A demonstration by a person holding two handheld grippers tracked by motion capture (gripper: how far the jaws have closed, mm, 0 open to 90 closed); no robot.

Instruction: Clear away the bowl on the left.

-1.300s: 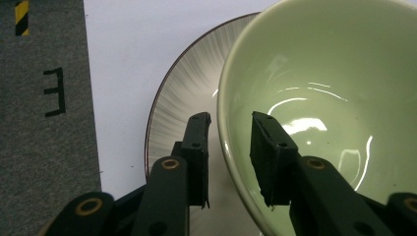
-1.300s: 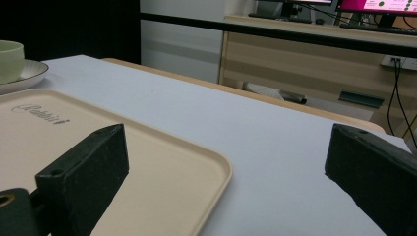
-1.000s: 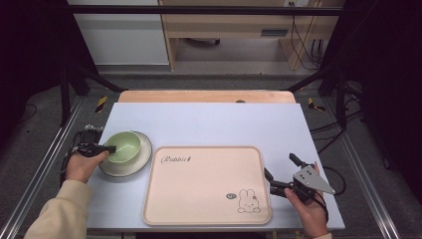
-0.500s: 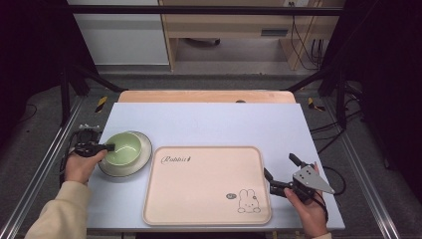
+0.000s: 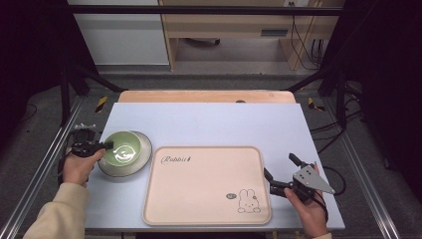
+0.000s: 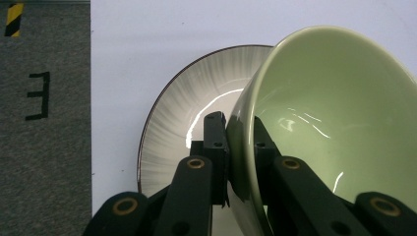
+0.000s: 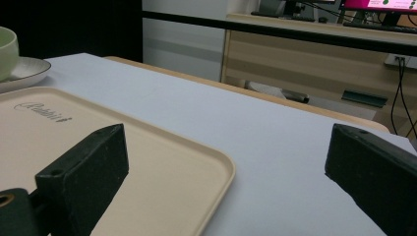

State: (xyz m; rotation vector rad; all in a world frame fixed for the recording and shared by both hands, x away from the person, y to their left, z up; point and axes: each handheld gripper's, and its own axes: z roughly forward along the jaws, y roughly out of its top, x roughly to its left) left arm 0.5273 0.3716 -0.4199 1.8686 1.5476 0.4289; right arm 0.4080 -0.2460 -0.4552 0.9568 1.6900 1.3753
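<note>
Left gripper view: we see the left hand-held gripper clamped on the near rim of the glossy pale green ceramic bowl, one jaw outside the wall and one inside. The bowl looks tilted over the white ribbed saucer with a dark rim; whether it touches the saucer we cannot tell. In the high view, the right hand-held gripper rests with jaws wide apart and empty, beside the beige rectangular rabbit-print tray on the white counter.
</note>
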